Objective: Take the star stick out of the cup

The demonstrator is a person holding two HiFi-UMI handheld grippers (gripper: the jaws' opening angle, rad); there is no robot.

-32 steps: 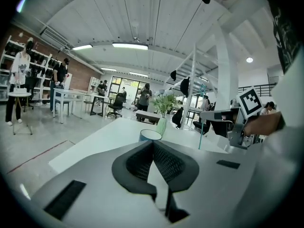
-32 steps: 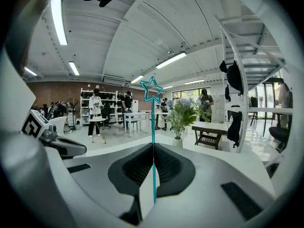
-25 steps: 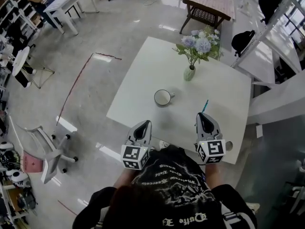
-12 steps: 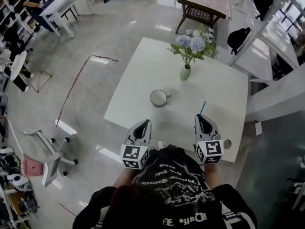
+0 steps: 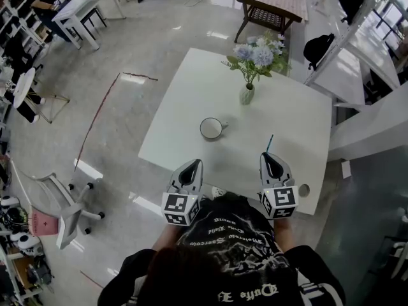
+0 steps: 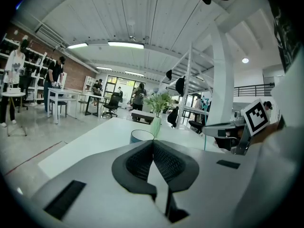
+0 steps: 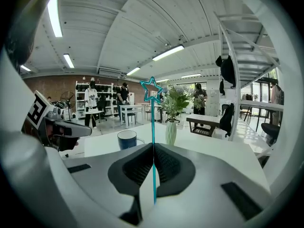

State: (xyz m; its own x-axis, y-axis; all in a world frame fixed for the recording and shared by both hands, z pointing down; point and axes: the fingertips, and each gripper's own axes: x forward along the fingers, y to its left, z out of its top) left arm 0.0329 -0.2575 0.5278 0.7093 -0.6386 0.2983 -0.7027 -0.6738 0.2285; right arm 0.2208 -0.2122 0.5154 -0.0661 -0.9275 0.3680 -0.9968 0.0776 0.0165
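Note:
A thin teal star stick point(image 7: 153, 127) stands upright between the jaws of my right gripper point(image 7: 153, 148), which is shut on it; its star tip point(image 7: 151, 90) points up. In the head view the stick point(image 5: 269, 143) pokes out ahead of the right gripper point(image 5: 273, 164) above the table's near right part. The cup point(image 5: 211, 128), white inside and blue outside point(image 7: 127, 139), stands in the middle of the white table point(image 5: 191, 101), apart from both grippers. My left gripper point(image 5: 190, 169) is shut with nothing in it, at the near table edge point(image 6: 153, 144).
A green vase of pale blue flowers point(image 5: 248, 93) stands beyond the cup. A small round hole point(image 5: 303, 190) sits in the table's near right corner. A wooden table point(image 5: 274, 5), white desks point(image 5: 83, 5), an office chair point(image 5: 64, 203) and people surround the table.
The grippers and the stick have kept still. The head view has shifted a little, so the table, cup and vase sit slightly further left and up in the picture.

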